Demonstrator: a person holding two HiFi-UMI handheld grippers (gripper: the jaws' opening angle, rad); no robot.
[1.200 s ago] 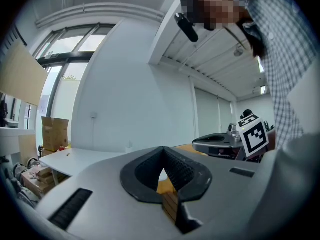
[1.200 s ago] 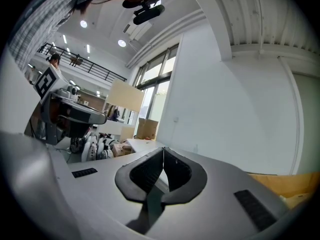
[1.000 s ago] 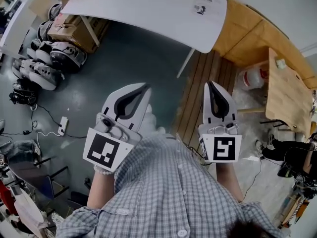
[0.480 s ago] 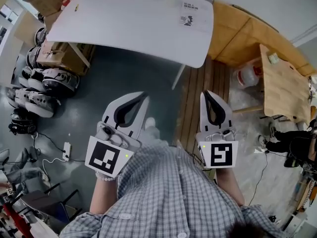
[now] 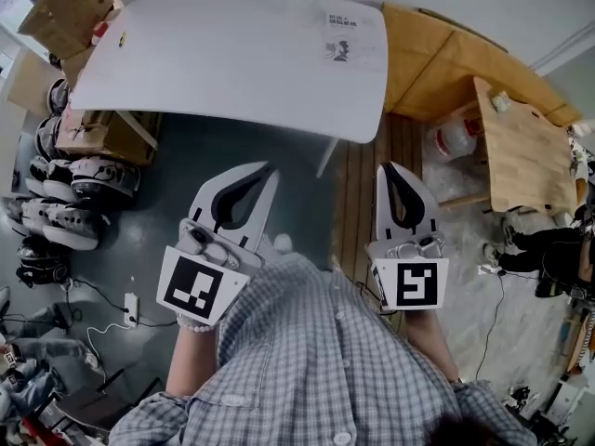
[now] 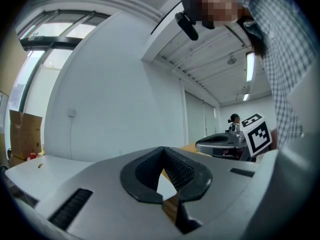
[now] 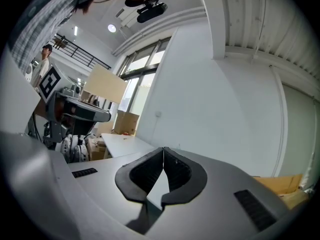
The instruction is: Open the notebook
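Observation:
The notebook (image 5: 342, 37) is a white booklet with dark print, lying closed near the right end of a white table (image 5: 223, 63) at the top of the head view. Both grippers are held level over the floor, well short of the table. My left gripper (image 5: 271, 168) is shut with nothing in it, and its tips meet in the left gripper view (image 6: 163, 149). My right gripper (image 5: 390, 166) is shut and empty too, its tips touching in the right gripper view (image 7: 163, 149). The table's top (image 7: 125, 143) shows in that view, but the notebook cannot be made out in either gripper view.
Cardboard boxes (image 5: 70, 3) stand at the table's left end and under it (image 5: 88, 130). Several grey-and-white machines (image 5: 79, 179) lie on the dark floor at left. Wooden boards (image 5: 437, 63) and a wooden table (image 5: 516, 151) fill the right. A power strip (image 5: 132, 307) lies at lower left.
Both grippers have moved forward towards the white table, which now sits lower and fuller in the head view. Their jaws have stayed shut.

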